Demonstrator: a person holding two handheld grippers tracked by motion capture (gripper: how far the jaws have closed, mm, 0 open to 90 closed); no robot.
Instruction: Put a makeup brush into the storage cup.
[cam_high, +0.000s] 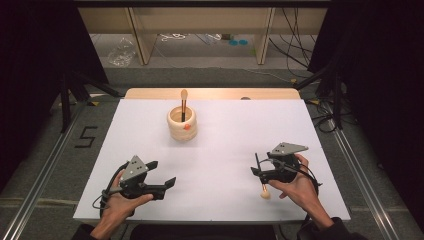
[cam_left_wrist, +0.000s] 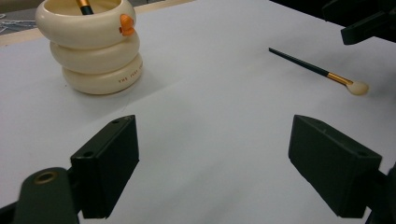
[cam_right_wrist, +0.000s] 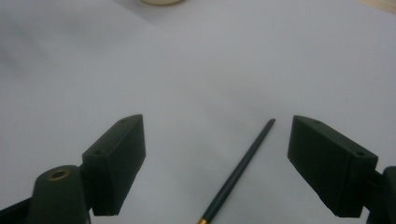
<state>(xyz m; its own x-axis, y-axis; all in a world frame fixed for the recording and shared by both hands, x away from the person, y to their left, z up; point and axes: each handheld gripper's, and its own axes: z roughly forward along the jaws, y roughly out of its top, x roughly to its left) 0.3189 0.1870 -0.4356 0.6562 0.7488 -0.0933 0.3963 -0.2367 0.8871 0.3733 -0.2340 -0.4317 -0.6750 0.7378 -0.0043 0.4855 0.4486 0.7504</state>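
Right tongs (cam_right_wrist: 212, 163) stand wide, the loose brush (cam_right_wrist: 238, 172) lying flat on the tabletop (cam_high: 225, 150) between them, ungripped; closing off-centre could roll the thin handle away; left tongs (cam_left_wrist: 215, 163) wide, empty; beyond, the left gripper view shows the holder's (cam_left_wrist: 95, 51) orange detail.

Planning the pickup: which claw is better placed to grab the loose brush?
Right. The right claw is open with the brush on the table lying between its jaws; the left claw is far across.

Black hand-held gripper (cam_high: 159, 176), grey triangular plate, trailing cable; dark sleeves.
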